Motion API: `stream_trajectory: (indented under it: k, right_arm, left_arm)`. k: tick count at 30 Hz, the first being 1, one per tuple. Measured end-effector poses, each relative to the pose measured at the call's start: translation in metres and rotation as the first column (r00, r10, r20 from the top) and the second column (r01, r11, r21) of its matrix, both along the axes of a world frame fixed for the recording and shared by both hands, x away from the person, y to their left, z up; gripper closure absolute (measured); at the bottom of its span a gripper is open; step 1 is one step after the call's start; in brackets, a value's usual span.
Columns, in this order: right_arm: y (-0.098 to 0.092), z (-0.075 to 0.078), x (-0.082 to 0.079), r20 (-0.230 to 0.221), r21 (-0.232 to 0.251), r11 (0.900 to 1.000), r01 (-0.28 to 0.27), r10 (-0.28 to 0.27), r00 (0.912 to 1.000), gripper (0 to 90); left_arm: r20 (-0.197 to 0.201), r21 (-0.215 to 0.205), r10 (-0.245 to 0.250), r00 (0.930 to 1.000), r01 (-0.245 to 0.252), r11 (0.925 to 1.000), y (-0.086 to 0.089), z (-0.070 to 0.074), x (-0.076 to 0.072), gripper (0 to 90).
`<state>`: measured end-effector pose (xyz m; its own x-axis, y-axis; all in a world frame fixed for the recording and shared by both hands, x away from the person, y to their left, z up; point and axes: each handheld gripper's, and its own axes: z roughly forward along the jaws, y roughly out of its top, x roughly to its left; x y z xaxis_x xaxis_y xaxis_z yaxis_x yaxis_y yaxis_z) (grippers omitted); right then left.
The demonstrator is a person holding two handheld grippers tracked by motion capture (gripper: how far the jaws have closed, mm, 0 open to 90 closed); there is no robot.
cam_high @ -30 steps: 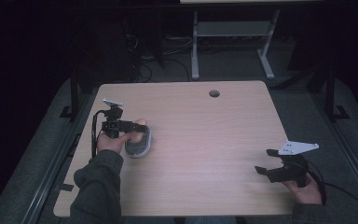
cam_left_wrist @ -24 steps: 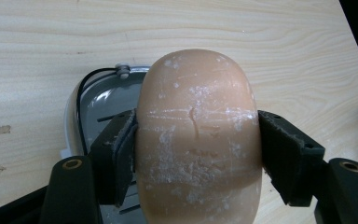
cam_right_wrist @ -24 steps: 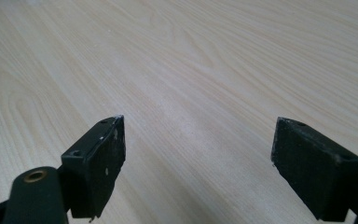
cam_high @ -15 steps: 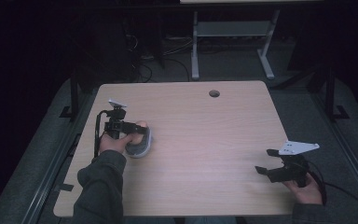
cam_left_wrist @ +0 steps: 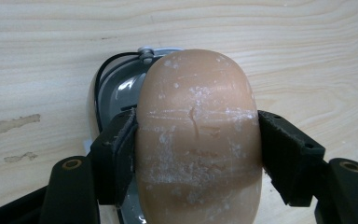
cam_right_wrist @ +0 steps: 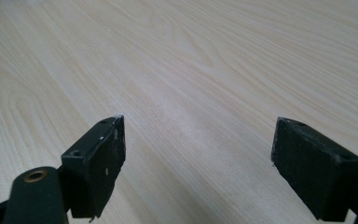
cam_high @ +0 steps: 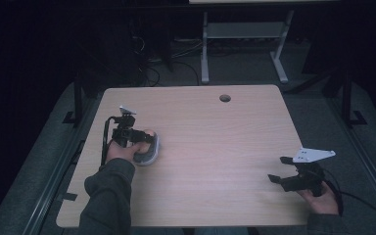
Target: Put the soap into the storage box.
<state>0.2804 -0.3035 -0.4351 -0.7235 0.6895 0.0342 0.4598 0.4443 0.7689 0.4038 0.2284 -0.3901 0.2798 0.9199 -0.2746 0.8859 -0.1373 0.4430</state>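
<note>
Gripping a tan bar of soap (cam_left_wrist: 198, 140), the left gripper (cam_high: 137, 138) sits over the left part of the wooden table (cam_high: 215, 147), close to its left edge. In the left gripper view the two black jaws press on the bar's two long sides, so they are closed about it and stand only as far apart as the bar is wide. The soap's surface is scuffed with pale flecks and has a short scratch near its middle. Right under it lies a grey soap dish (cam_left_wrist: 116, 91) with a shiny hollow and a thin dark line round its rim; whether the bar rests in the dish or hangs just above it I cannot tell. From the high view the dish (cam_high: 147, 155) shows as a small grey oval just beside the left hand (cam_high: 120, 152), whose dark sleeve comes in from the bottom edge.

Well apart from all that, the right gripper (cam_high: 280, 170) is held low near the table's right front corner, its jaws pointing left across the tabletop. Its jaws stand wide apart with nothing between them; in the right gripper view bare pale wood (cam_right_wrist: 191, 70) lies between and beyond them. A cable trails off the right hand (cam_high: 320, 198) towards the table's edge.
</note>
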Motion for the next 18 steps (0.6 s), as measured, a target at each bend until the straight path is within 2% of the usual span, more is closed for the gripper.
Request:
stream_trajectory:
  k: [8, 9, 18]
  right_arm:
    - [-0.0002, -0.0005, 0.0001, -0.005, 0.002, 1.000, -0.001, 0.001, 1.0000, 17.1]
    - [-0.0001, -0.0002, -0.0002, -0.004, 0.002, 1.000, 0.001, -0.001, 1.0000, 17.1]
    - [0.0000, -0.0001, -0.0004, -0.004, 0.005, 1.000, -0.001, 0.001, 1.0000, 17.1]
  left_arm:
    - [-0.012, 0.038, 0.010, 0.9999, -0.010, 0.9992, -0.0031, -0.0069, -0.0009, 32.2]
    - [-0.009, 0.059, 0.018, 0.9998, -0.017, 0.9981, -0.0042, -0.0075, -0.0011, 32.2]
    - [-0.010, 0.080, 0.041, 0.9991, -0.040, 0.9960, -0.0057, -0.0076, -0.0007, 32.0]
